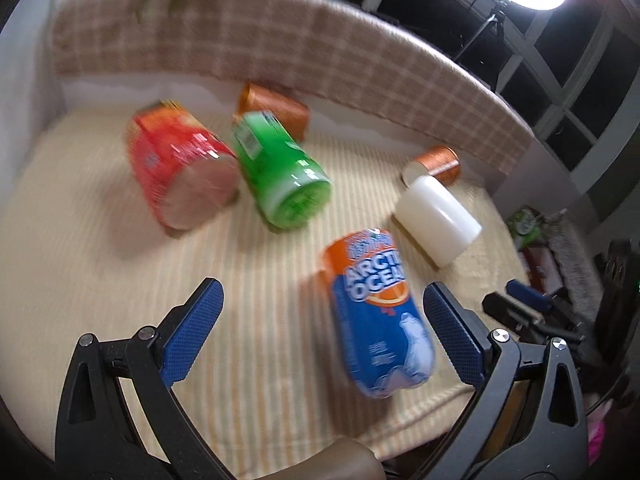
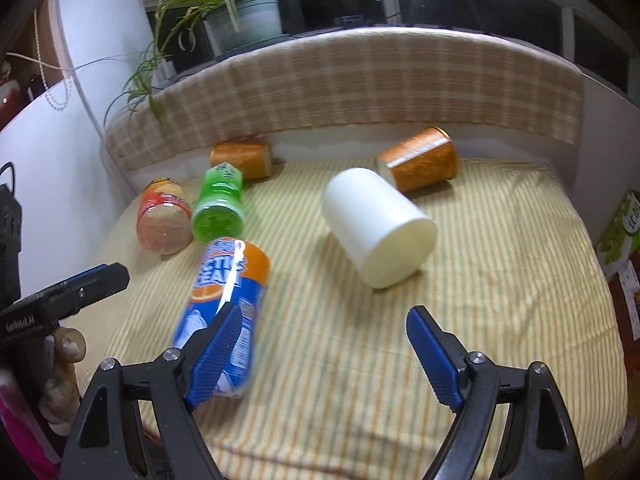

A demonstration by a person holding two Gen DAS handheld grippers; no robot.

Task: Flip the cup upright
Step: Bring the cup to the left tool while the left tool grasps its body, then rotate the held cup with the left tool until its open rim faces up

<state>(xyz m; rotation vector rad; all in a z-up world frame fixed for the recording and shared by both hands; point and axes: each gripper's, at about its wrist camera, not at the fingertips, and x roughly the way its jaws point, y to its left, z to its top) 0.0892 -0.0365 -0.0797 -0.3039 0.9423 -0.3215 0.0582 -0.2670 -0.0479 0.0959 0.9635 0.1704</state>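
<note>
Right tool (image 2: 324,344) is hovering spread wide, gripping nothing, just short of the white cup (image 2: 378,226), which is lying on its side on the striped cloth (image 2: 500,280). Best closing squarely across the cup's walls before tipping. Left tool (image 1: 322,320) is likewise spread, beside the blue bottle (image 1: 378,316).

- One white cup (image 2: 378,226), lying on its side.
- Two orange cups, one (image 2: 418,159) near the white cup, one (image 2: 241,159) farther left.
- Three bottles: red (image 2: 163,218), green (image 2: 218,208), blue-and-orange (image 2: 228,292).
- One potted plant (image 2: 244,16).
</note>
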